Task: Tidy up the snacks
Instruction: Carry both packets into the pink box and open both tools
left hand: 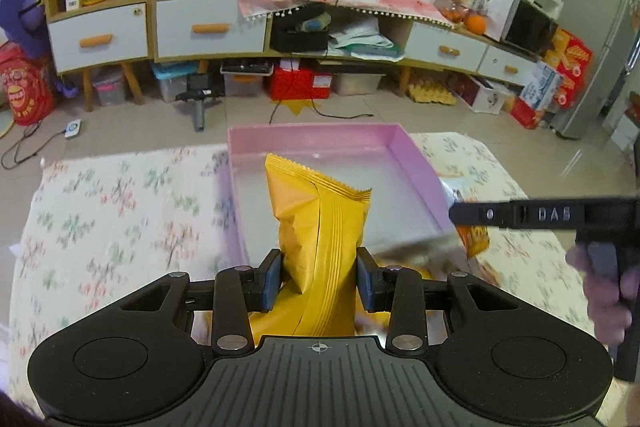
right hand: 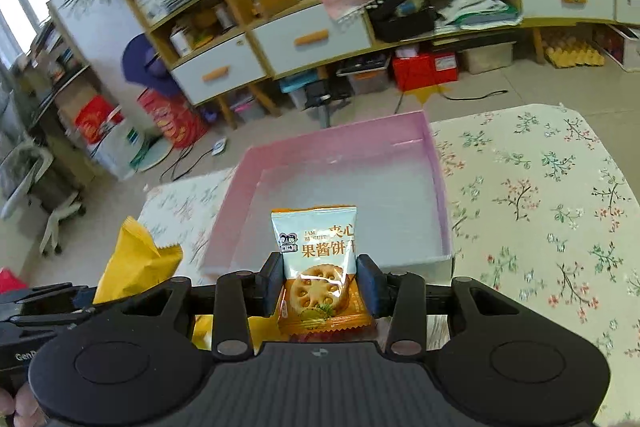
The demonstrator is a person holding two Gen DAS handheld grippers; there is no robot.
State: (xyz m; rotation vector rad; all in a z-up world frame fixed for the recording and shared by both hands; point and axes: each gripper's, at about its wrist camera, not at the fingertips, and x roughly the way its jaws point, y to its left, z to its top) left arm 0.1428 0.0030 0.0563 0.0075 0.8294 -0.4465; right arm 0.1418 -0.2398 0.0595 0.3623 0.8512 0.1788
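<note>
My left gripper (left hand: 319,279) is shut on a yellow snack packet (left hand: 320,227) and holds it upright in front of the near edge of a shallow pink box (left hand: 416,163). My right gripper (right hand: 320,285) is shut on a jam biscuit packet (right hand: 318,259), blue-white above and orange below, held just before the near wall of the pink box (right hand: 438,171). The box looks empty inside. The yellow packet also shows at the left of the right wrist view (right hand: 134,263). The right gripper reaches in from the right in the left wrist view (left hand: 454,213).
The box sits on a table with a floral cloth (right hand: 540,195). More snack packets lie blurred on the cloth by the left gripper (left hand: 474,241). Beyond the table are floor, a low cabinet with drawers (left hand: 192,27), storage bins and a fridge (left hand: 600,27).
</note>
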